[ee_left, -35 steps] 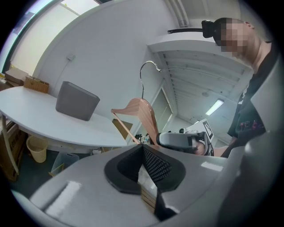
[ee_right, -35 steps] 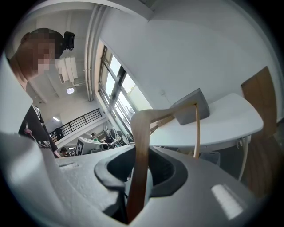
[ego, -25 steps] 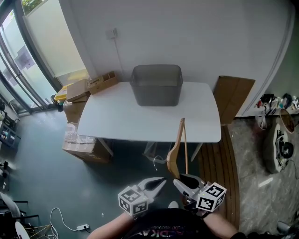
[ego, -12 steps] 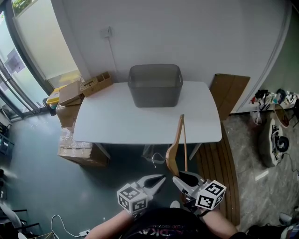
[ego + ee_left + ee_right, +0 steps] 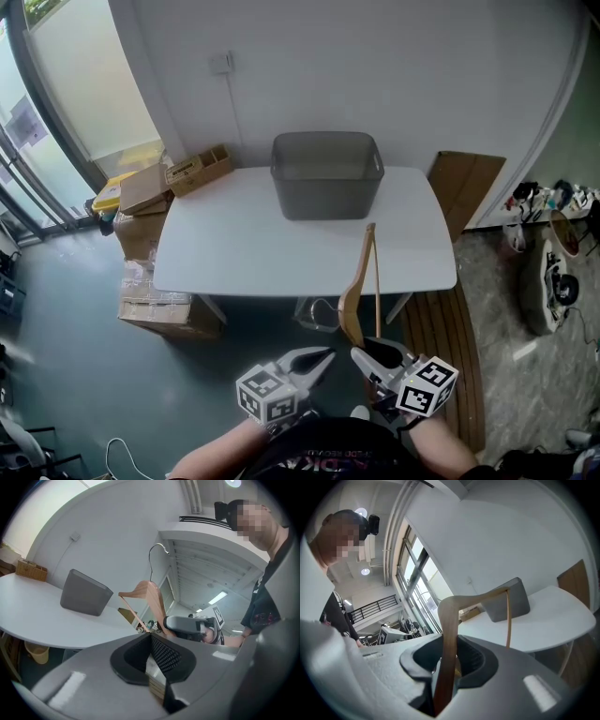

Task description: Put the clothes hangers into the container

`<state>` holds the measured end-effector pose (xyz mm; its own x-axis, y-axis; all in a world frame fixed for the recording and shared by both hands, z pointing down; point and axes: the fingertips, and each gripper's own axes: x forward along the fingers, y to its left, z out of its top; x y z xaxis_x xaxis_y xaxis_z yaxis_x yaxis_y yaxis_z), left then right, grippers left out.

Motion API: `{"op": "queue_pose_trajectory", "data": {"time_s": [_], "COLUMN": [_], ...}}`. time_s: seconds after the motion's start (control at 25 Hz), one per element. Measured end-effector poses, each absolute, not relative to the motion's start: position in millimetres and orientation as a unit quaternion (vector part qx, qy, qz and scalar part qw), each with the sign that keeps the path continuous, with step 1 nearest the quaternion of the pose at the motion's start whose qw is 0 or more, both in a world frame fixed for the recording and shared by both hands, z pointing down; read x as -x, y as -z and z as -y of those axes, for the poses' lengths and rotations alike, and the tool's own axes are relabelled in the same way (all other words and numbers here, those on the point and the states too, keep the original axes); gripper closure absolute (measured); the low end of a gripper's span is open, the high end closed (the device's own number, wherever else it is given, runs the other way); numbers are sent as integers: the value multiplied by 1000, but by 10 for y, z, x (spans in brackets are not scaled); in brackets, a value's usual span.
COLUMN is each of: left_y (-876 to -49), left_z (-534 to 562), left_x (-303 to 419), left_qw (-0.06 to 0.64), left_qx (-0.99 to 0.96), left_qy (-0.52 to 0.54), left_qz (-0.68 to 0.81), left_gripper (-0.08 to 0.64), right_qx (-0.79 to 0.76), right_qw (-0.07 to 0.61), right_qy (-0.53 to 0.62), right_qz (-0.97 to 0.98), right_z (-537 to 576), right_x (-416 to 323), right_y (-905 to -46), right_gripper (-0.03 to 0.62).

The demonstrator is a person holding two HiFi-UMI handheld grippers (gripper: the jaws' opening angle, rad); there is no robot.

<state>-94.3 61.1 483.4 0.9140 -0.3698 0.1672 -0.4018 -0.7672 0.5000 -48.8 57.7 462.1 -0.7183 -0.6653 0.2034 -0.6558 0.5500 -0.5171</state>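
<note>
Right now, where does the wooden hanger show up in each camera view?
Head view: wooden hanger below centre, rising past the near edge of the white table.
Left gripper view: centre, right of the grey container.
Right gripper view: lower centre, clamped between the jaws.
Shared landmark: the grey container.

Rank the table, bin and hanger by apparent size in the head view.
1. Table
2. Bin
3. Hanger: thin, though about as long as the bin is wide, and nearer the camera, so it looks enlarged.
</note>
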Motion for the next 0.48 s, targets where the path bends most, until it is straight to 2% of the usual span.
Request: {"op": "queue_pose_trajectory", "data": {"time_s": [0.48], "left_y": [-4815], "left_z": [-217], "left_x": [1463], "left_qw": [252], "left_qx": [-945], "left_qy": [-26], "left_qz": [209], "left_gripper": [554], "right_qx": [382], "right_qw": [16], "right_qy": [272], "right_qz": [-883], "right_z": [-107], "right_x": [920], "right_y": [-4574], "right_gripper": [495]}}
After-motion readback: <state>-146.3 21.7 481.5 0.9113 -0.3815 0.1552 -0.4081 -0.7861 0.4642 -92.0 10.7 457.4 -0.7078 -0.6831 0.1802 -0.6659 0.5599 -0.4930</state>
